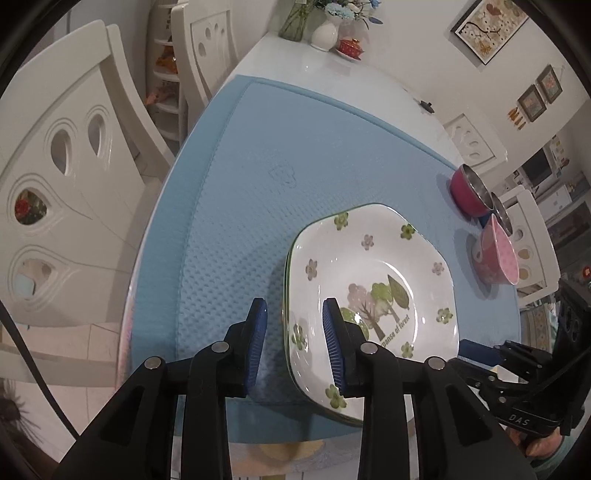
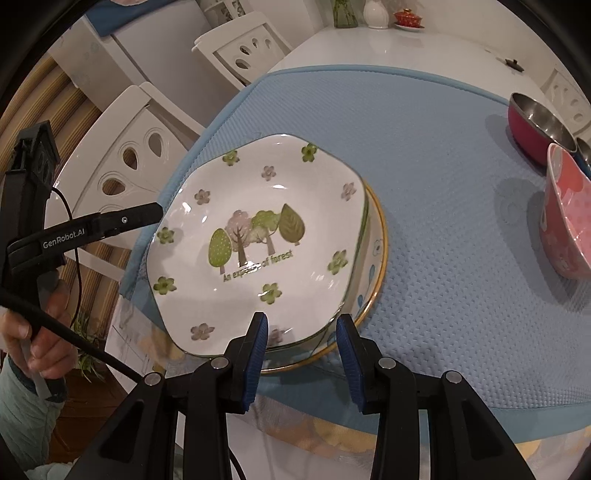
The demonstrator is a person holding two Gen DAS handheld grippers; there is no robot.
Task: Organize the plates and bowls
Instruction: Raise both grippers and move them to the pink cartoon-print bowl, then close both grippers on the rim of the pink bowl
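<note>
A white plate with green trees and flowers [image 1: 373, 273] [image 2: 258, 236] tops a stack on the blue mat [image 1: 295, 147]. A gold-rimmed plate [image 2: 375, 273] lies under it. My left gripper [image 1: 293, 339] is open, with the plate's left edge between its pads. My right gripper [image 2: 301, 343] is open at the stack's near edge, holding nothing. A magenta steel-lined bowl [image 1: 471, 192] [image 2: 535, 125] and a pink dotted bowl [image 1: 496, 254] [image 2: 569, 221] sit at the mat's right side.
White chairs [image 1: 66, 184] stand along the left of the table. A vase [image 1: 325, 33], a glass vase of flowers [image 1: 295, 18] and a red lidded cup [image 1: 349, 48] stand at the far end. A small dark bowl [image 1: 500, 214] sits between the two bowls.
</note>
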